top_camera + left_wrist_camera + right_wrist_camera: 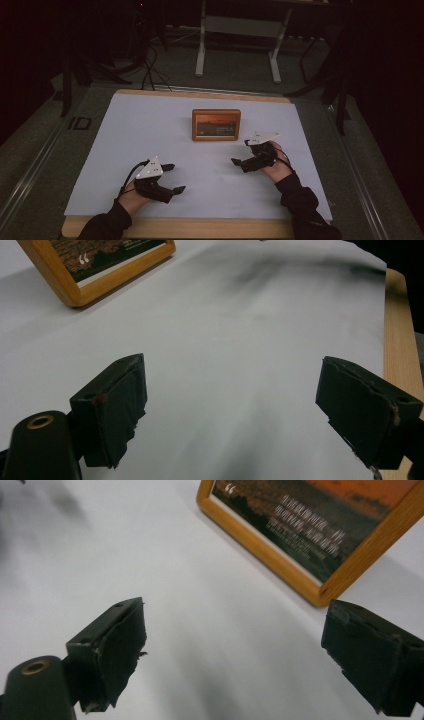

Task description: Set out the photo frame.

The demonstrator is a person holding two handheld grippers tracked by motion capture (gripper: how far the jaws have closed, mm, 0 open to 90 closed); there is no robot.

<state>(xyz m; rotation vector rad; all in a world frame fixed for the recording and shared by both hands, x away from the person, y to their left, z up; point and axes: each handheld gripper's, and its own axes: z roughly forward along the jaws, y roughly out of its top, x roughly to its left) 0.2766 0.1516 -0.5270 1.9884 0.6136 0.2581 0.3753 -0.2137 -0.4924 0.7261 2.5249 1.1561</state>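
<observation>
Framed picture [216, 124] just beyond right claw [241, 151], claw spread, empty, left claw [176, 178] spread, well apart

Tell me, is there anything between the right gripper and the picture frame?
No. Between the right gripper and the wooden picture frame there is just bare white table cover. The high view shows the gap, and the right gripper view shows white surface before the frame's corner.

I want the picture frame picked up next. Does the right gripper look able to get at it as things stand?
Probably yes. The right gripper sits just in front of the wooden picture frame, jaws open and holding nothing, with bare white sheet between them. The frame's corner lies right beyond its jaws in the right gripper view.
</observation>
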